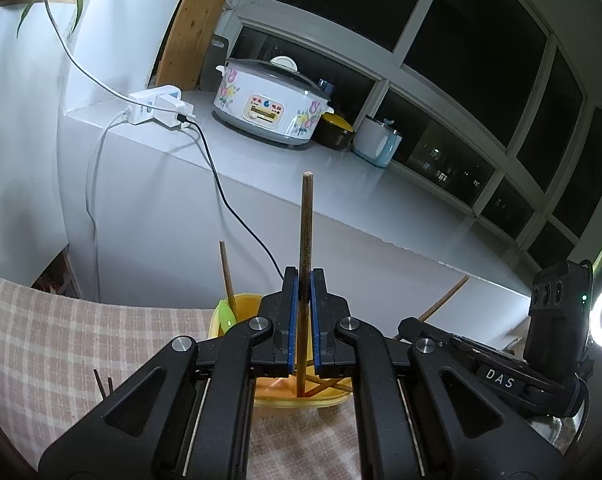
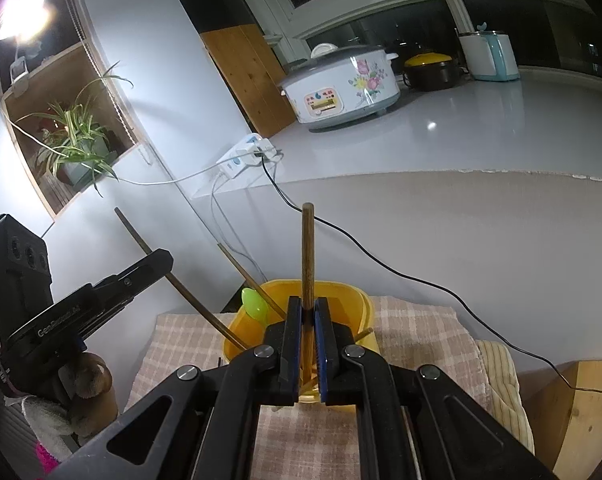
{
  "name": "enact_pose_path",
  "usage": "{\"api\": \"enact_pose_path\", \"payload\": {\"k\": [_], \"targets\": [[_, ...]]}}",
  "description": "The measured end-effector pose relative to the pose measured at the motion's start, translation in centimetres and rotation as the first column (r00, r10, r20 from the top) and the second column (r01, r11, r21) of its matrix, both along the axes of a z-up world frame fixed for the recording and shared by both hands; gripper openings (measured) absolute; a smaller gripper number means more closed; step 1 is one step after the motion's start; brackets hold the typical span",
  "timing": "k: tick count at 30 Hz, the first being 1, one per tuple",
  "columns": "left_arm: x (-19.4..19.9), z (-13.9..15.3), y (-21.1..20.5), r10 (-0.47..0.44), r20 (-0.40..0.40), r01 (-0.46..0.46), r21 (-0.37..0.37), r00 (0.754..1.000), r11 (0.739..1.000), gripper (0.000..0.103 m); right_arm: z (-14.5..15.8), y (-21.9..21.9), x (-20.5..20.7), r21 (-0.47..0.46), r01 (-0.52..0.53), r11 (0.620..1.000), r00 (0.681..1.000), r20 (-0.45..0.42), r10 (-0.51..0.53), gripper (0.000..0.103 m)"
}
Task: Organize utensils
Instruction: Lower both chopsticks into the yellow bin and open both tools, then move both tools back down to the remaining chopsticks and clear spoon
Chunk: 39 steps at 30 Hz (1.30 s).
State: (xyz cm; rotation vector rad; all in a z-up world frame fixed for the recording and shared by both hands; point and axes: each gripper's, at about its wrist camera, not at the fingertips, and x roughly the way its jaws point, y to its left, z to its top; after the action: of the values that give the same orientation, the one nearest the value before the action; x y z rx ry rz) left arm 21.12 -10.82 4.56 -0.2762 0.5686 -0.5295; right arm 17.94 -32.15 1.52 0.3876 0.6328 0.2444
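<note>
Brown chopsticks (image 1: 304, 240) (image 2: 307, 256) upright; lower ends in yellow bin (image 1: 237, 304) (image 2: 353, 300).

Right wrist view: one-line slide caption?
Right claw shut on a brown wooden chopstick, upright over the yellow plastic utensil bin.

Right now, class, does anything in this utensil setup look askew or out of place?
Nothing is spilled or damaged. The yellow holder stands upright on the checked cloth; a green spoon and chopsticks lean inside, and each gripper clamps a chopstick.

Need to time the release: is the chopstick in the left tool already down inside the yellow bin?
Partly in. The brown wooden chopstick stands upright, its lower end inside the yellow plastic bin, clamped by the left tool.
</note>
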Motion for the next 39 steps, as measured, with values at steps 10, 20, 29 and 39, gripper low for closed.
{"api": "enact_pose_path", "payload": {"k": [10, 20, 29, 39], "targets": [[-0.5, -1.0, 0.1, 0.007, -0.012, -0.007, 0.044, 1.0, 0.999, 0.003, -0.8, 0.3, 0.2, -0.037, 0.016, 0.999, 1.0, -0.017, -0.017, 0.008], [-2.0, -1.4, 1.0, 0.02, 0.009, -0.021, 0.101, 1.0, 0.995, 0.023, -0.3, 1.1, -0.8, -0.102, 0.037, 0.994, 0.999, 0.02, -0.035, 0.031], [-4.1, -1.4, 2.7, 0.047, 0.041, -0.052, 0.134, 0.998, 0.99, 0.023, 0.5, 1.8, -2.2, -0.14, 0.064, 0.988, 0.997, 0.061, -0.056, 0.045], [-6.4, -1.6, 5.8, 0.069, 0.06, -0.077, 0.146, 0.996, 0.986, 0.023, 1.9, 2.5, -5.0, -0.196, 0.077, 0.978, 0.99, 0.134, -0.051, 0.063]]}}
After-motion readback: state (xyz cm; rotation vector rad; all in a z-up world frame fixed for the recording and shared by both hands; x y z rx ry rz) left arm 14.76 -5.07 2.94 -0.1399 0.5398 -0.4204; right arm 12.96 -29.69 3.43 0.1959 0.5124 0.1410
